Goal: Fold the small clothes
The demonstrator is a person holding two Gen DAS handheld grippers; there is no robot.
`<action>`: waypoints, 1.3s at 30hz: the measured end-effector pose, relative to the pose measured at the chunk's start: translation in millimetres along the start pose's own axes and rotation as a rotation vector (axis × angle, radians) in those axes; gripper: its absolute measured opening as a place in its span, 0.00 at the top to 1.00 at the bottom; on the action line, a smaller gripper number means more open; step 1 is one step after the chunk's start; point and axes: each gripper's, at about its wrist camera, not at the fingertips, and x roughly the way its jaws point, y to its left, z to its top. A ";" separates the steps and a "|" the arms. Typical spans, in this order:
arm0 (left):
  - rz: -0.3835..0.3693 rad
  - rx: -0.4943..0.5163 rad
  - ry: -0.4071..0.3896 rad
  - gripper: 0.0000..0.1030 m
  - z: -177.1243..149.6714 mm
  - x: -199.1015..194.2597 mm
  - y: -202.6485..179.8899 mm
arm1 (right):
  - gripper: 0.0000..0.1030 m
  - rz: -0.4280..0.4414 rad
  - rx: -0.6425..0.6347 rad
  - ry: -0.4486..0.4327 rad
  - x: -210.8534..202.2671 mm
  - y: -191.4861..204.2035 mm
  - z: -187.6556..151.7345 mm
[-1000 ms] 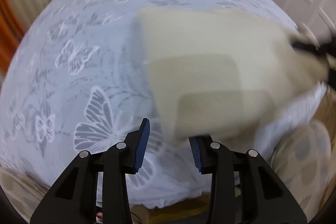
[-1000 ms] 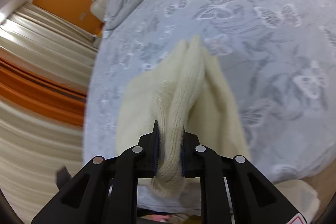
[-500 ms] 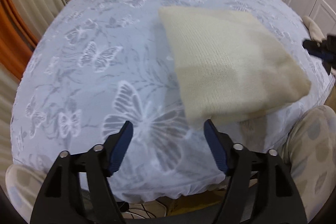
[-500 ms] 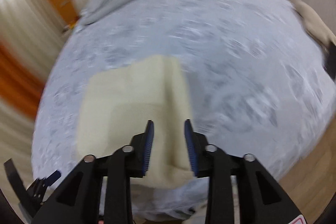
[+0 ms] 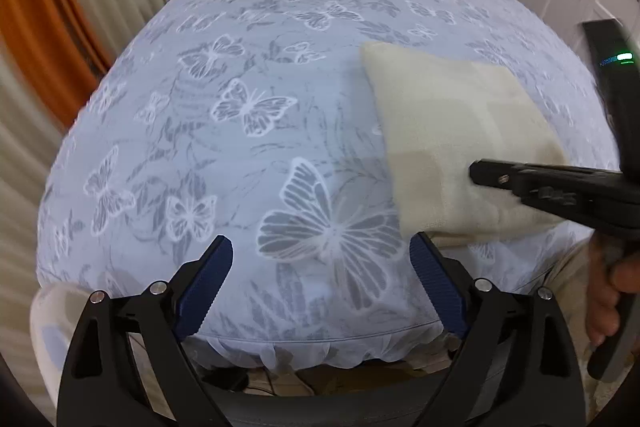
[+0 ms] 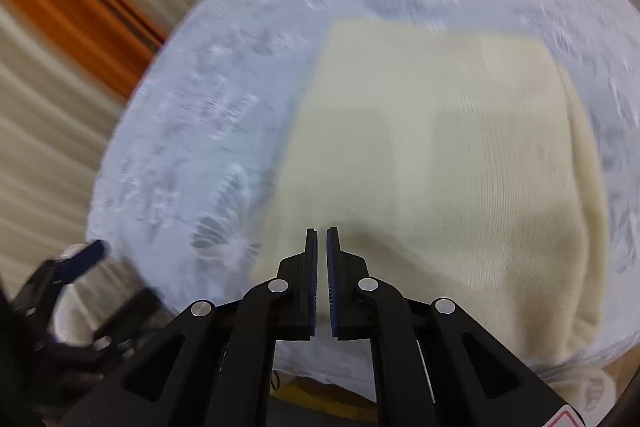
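step: flatten fold | cream knit garment (image 6: pixel 440 163) folded on bed (image 5: pixel 248 115), directly ahead of right hand-held gripper (image 6: pixel 322 241), jaws nearly closed, empty | left hand-held gripper (image 5: pixel 320 259) wide open, empty, garment to its right | we press flat, avoid dragging layers

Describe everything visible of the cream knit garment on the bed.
The cream knit garment is a fine-ribbed, soft-looking piece folded into a flat, roughly rectangular stack, with layered edges showing through as faint steps. It lies on the butterfly-print sheet near the bed's front edge. The right gripper, jaws nearly shut on nothing, is over its near edge; contact can't be judged. The open left gripper is beside its near corner.
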 end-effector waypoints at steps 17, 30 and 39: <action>-0.110 0.043 0.001 0.12 49.0 15.2 -71.1 | 1.00 -0.134 0.349 -0.064 -7.6 -150.0 -13.6; -0.087 0.125 0.129 0.12 48.8 57.4 -117.0 | 1.00 -0.199 0.280 -0.084 9.0 -153.0 22.0; -0.055 0.122 0.126 0.12 54.7 62.6 -114.6 | 0.84 -0.101 0.387 -0.148 -55.2 -147.6 -4.4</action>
